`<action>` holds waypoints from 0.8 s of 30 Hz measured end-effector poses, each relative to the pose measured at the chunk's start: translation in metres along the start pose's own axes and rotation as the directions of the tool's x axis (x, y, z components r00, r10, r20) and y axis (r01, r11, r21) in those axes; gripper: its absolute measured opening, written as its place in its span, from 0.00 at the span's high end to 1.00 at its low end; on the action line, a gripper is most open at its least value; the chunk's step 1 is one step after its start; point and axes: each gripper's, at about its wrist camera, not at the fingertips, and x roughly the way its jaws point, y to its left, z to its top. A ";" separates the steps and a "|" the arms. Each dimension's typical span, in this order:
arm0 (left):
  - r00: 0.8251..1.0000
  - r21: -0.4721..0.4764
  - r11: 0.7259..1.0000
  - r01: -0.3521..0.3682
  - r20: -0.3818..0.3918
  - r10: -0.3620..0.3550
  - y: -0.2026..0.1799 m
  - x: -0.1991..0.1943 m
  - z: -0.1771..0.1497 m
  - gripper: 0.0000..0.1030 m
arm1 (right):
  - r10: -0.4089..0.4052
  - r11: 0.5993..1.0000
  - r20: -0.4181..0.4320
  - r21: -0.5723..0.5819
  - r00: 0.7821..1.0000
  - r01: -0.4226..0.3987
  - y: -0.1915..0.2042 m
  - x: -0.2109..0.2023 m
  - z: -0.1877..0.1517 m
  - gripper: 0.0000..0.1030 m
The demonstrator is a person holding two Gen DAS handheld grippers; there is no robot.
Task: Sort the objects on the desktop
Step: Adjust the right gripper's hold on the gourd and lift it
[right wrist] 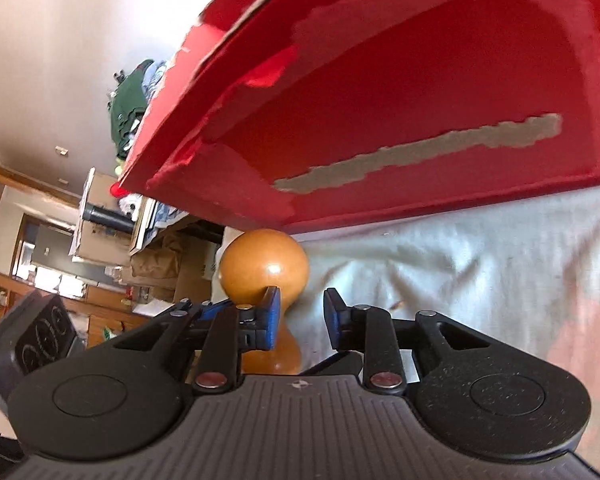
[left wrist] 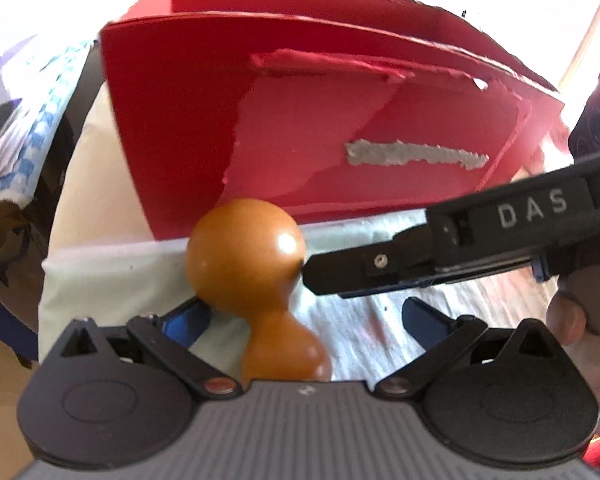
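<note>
Where gourd (left wrist: 246, 256) fronts red box (left wrist: 300, 128) | left gripper (left wrist: 306, 316) wide, empty | right gripper (right wrist: 302, 316) parted, empty

I see a surface draped in a pale, wrinkled cloth (left wrist: 112, 280), and on it stand a red cardboard box (left wrist: 284, 128) with torn, peeling paper on its near wall and, just in front of that wall, a glossy orange-brown gourd-shaped object (left wrist: 244, 256).
</note>
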 end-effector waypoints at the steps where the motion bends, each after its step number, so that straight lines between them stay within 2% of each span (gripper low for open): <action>1: 1.000 -0.004 1.000 0.001 0.000 -0.001 0.002 0.000 0.000 0.01 | 0.001 1.000 -0.004 -0.004 1.000 -0.001 0.001 0.000 0.000 0.72; 4: 1.000 -0.003 1.000 0.003 -0.005 -0.003 0.005 -0.002 0.001 0.04 | -0.001 1.000 -0.021 -0.008 1.000 0.001 0.004 0.001 0.001 0.71; 10: 1.000 -0.008 1.000 -0.004 -0.018 0.004 0.014 -0.010 0.000 0.10 | 0.056 0.998 -0.045 0.007 0.997 -0.056 0.001 -0.002 0.001 0.70; 12: 1.000 -0.016 1.000 0.007 -0.018 -0.007 0.016 -0.013 0.000 0.12 | 0.048 0.999 -0.057 0.000 0.997 -0.048 0.003 -0.001 0.001 0.62; 17: 1.000 0.002 1.000 -0.015 -0.018 0.015 0.018 -0.018 -0.001 0.13 | 0.041 0.999 -0.052 0.012 0.998 -0.040 0.005 0.000 0.001 0.61; 24: 0.999 -0.014 1.000 0.025 -0.026 -0.026 0.020 -0.013 0.000 0.24 | 0.046 0.999 -0.081 0.005 0.996 -0.045 0.012 0.014 0.001 0.60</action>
